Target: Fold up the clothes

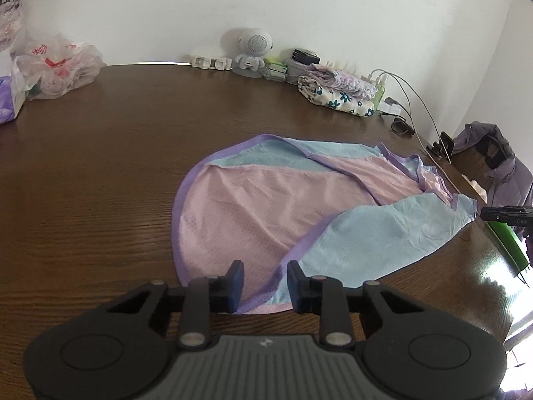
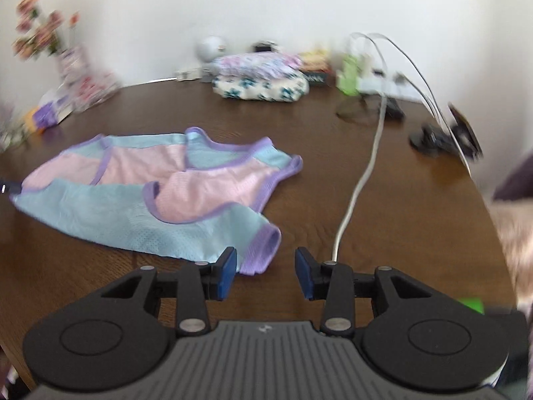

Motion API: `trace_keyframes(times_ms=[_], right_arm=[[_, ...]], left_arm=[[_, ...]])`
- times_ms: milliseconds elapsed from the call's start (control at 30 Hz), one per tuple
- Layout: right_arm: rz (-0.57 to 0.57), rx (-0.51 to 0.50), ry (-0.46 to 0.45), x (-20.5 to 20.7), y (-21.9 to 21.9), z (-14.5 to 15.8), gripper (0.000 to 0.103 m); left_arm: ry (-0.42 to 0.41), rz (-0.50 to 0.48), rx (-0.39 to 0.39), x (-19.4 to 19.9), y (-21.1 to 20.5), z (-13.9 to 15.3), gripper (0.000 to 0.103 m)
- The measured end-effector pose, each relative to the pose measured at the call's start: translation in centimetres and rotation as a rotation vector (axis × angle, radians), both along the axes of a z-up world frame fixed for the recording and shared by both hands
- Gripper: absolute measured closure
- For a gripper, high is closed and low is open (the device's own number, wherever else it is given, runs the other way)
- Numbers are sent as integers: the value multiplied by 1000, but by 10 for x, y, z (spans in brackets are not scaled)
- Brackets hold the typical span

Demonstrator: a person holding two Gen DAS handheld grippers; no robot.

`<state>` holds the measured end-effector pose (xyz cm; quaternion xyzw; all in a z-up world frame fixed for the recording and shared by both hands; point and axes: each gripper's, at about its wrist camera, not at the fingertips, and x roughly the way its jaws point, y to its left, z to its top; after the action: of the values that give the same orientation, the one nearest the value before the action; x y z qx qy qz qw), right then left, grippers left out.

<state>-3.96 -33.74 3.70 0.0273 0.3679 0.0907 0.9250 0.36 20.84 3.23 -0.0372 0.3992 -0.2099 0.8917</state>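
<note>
A small mesh garment (image 1: 266, 206) in pink and light blue with purple trim lies spread on the brown wooden table (image 1: 100, 183). In the left wrist view my left gripper (image 1: 265, 283) hangs over its near edge. The jaws stand apart, the hem shows in the gap, and neither pad presses on it. In the right wrist view the same garment (image 2: 133, 200) lies to the left, partly folded over itself. My right gripper (image 2: 266, 271) is open over bare table, with its left finger beside the purple cuff. The right gripper's tip (image 1: 506, 215) also shows past the garment's far corner.
A stack of folded floral clothes (image 2: 260, 80) sits at the back by the wall, next to a small robot-shaped speaker (image 1: 253, 50). Plastic bags (image 1: 56, 66) lie at the back left. A white cable (image 2: 359, 180) crosses the table on the right, near a black phone stand (image 2: 446, 136). A jacket (image 1: 493, 166) hangs off the table's right.
</note>
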Motion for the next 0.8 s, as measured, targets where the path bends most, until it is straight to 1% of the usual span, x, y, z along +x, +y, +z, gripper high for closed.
trace_keyframes(times_ms=[67, 167, 233, 267, 300, 333, 367, 433, 500, 600, 733, 800], right_arm=[[-42, 44, 3, -2, -2, -5, 64], [-73, 122, -10, 1, -5, -10, 64], [-94, 153, -10, 6, -5, -14, 65], [-102, 147, -9, 9, -4, -16, 68], [-103, 149, -5, 12, -2, -19, 73], [-104, 152, 0, 14, -1, -21, 86], [-103, 150, 1, 15, 1, -22, 91], [-96, 122, -7, 13, 6, -22, 95], [-99, 90, -3, 10, 10, -20, 96], [-103, 65, 9, 5, 10, -17, 97], [-101, 25, 23, -8, 12, -13, 97], [-97, 1, 28, -17, 14, -12, 97]], left_arm=[[15, -3, 21, 0, -6, -3, 80], [18, 35, 26, -4, -9, -5, 92], [8, 50, 43, -7, -9, -5, 95], [4, 57, 51, -9, -10, -6, 99], [1, 69, 62, -10, -11, -5, 101], [-1, 80, 74, -10, -11, -5, 102], [-8, 81, 89, -13, -13, -4, 102], [-19, 85, 126, -17, -16, -4, 102], [-28, 89, 144, -22, -16, -5, 102], [-26, 94, 145, -25, -14, -5, 102], [-21, 65, 158, -27, -17, -4, 102], [-16, 48, 152, -29, -18, -4, 102]])
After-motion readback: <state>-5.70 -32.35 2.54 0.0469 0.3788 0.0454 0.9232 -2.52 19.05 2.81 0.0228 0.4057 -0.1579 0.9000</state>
